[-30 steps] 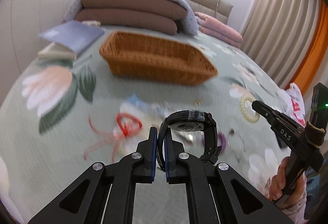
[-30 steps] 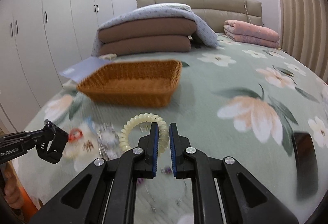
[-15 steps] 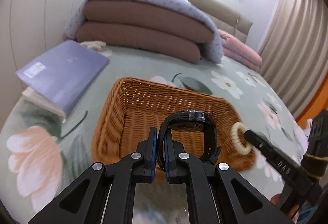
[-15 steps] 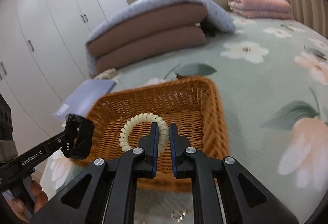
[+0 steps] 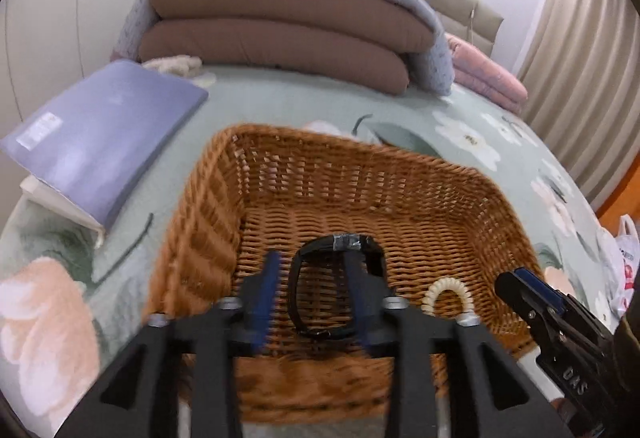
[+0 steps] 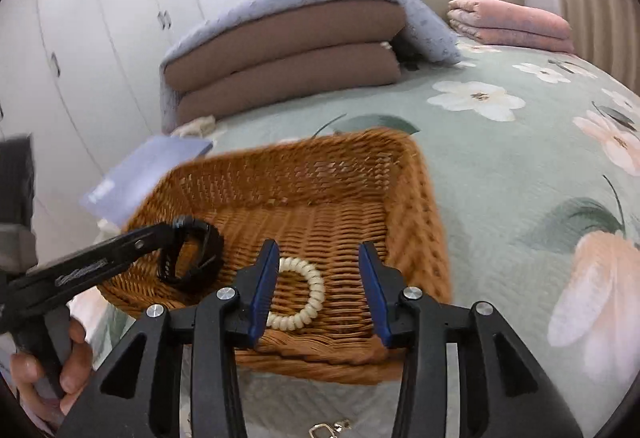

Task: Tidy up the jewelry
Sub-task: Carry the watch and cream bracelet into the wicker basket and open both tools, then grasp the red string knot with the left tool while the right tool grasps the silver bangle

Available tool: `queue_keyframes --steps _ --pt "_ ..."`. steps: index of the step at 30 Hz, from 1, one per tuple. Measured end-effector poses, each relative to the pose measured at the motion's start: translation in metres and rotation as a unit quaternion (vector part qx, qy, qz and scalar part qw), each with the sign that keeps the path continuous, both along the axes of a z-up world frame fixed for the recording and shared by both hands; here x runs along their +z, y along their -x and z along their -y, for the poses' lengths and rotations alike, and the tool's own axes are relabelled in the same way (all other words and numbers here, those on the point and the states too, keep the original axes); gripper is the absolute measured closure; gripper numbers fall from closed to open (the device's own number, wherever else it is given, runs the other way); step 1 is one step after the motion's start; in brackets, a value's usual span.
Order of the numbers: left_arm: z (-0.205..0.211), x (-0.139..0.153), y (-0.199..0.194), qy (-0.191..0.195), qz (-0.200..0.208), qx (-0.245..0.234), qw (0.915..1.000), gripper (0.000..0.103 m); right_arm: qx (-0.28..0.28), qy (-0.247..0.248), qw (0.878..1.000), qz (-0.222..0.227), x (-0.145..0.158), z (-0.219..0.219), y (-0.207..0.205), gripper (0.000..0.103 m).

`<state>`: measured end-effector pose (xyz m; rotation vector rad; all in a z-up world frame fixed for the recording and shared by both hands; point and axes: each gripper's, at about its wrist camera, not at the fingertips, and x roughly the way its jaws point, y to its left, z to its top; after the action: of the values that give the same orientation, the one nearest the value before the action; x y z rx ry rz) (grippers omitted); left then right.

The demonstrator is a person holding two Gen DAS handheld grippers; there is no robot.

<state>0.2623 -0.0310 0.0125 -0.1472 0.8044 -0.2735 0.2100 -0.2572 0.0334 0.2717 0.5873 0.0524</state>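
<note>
- Left gripper (image 5: 314,288) hangs over the near end of the wicker basket (image 5: 208,222), its jaws opening, blue pads blurred.
- The black watch (image 5: 336,290) sits between those spreading pads; neither pad looks pressed against the strap, so it reads as released, down in the basket.
- From the right wrist view the watch (image 6: 196,258) shows at the basket's left inner wall, right at the left gripper's tip.
- Right gripper (image 6: 318,288) is opening too, pads wide apart above the basket's near rim (image 6: 320,354).
- The cream spiral hair tie (image 6: 296,294) is in the gap between the pads, close to the left one but not clamped, over the woven floor of the basket.
- In the left wrist view the hair tie (image 5: 446,296) is near the basket's right side, just beside the right gripper's tip (image 5: 516,288).
- A hand (image 6: 60,370) grips the left tool's handle at the lower left edge.
- The basket sits on a bed with a green floral bedspread (image 6: 520,165); a lavender book (image 5: 104,133) lies to its left.
- A small metal trinket (image 6: 328,428) lies on the bedspread in front of the basket.
</note>
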Motion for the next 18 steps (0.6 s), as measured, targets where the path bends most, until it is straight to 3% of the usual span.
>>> queue_keyframes --steps 5,9,13,18 --pt "-0.027 0.028 0.038 0.04 0.024 -0.012 0.9988 0.056 -0.005 0.002 0.998 0.055 0.042 0.011 0.042 0.058" --pt "-0.061 0.051 0.082 0.076 0.05 -0.004 0.9958 0.055 0.008 0.03 0.997 0.069 0.057 0.007 0.091 0.058" --pt "-0.092 0.054 0.132 0.084 0.058 0.014 0.9947 0.052 0.022 0.035 0.997 0.067 0.048 0.01 0.137 0.058" --pt "-0.108 0.027 0.177 0.083 0.037 0.009 0.9958 0.052 0.012 0.061 0.997 0.053 0.019 0.019 0.184 0.058"
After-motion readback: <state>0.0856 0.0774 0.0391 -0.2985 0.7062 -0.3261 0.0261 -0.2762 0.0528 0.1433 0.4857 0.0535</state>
